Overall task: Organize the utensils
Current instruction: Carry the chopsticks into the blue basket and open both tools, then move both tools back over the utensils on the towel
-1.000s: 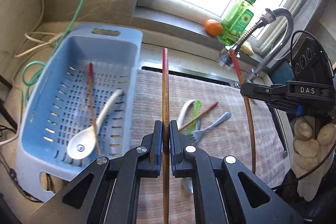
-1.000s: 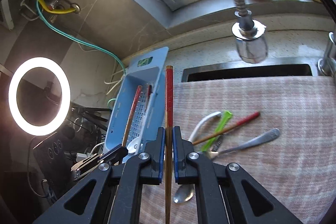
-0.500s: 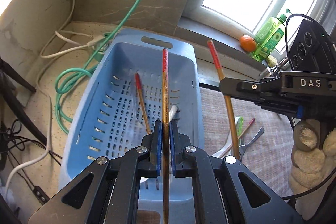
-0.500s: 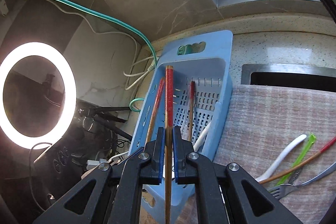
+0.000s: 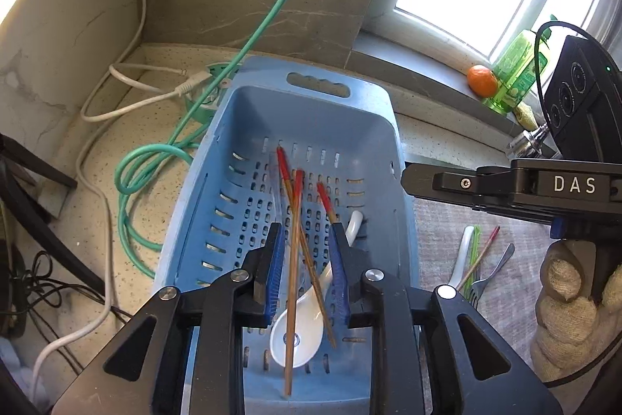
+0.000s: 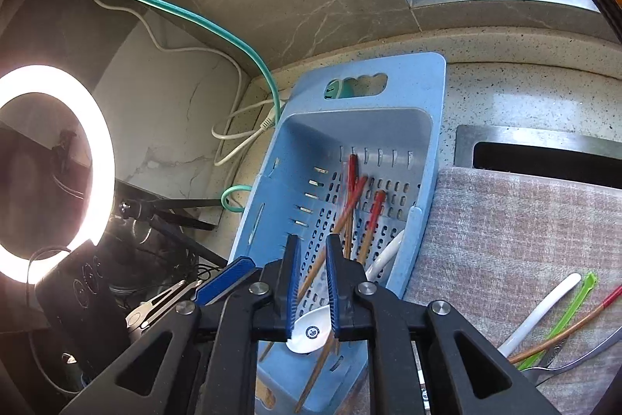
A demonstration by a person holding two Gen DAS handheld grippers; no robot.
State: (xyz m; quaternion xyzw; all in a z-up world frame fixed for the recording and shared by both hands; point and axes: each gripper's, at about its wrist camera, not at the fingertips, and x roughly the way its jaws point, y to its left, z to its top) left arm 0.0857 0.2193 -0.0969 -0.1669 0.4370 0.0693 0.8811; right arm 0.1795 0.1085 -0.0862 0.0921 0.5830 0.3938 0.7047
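The blue slotted basket (image 5: 318,84) (image 6: 369,65) holds three red-tipped wooden chopsticks (image 5: 291,259) (image 6: 352,181) and a white ceramic spoon (image 5: 299,333) (image 6: 311,333). My left gripper (image 5: 305,236) hangs over the basket with its jaws opening; a loose chopstick shows between them, clear of the blue pads. My right gripper (image 6: 311,244) is also above the basket, jaws opening, with a blurred chopstick dropping free below it. In the left wrist view the right gripper (image 5: 408,179) reaches in from the right, held by a gloved hand (image 5: 571,298).
A striped cloth (image 6: 505,220) right of the basket carries a white spoon (image 6: 540,310), a green utensil (image 6: 563,314), a red-tipped chopstick (image 6: 563,333) and a fork (image 5: 493,271). A green hose (image 5: 155,158) and white cable lie left. A ring light (image 6: 50,174) glows at far left.
Both grippers came left over the basket and opened. The two chopsticks they held have dropped in beside the one that lay there with the spoon.
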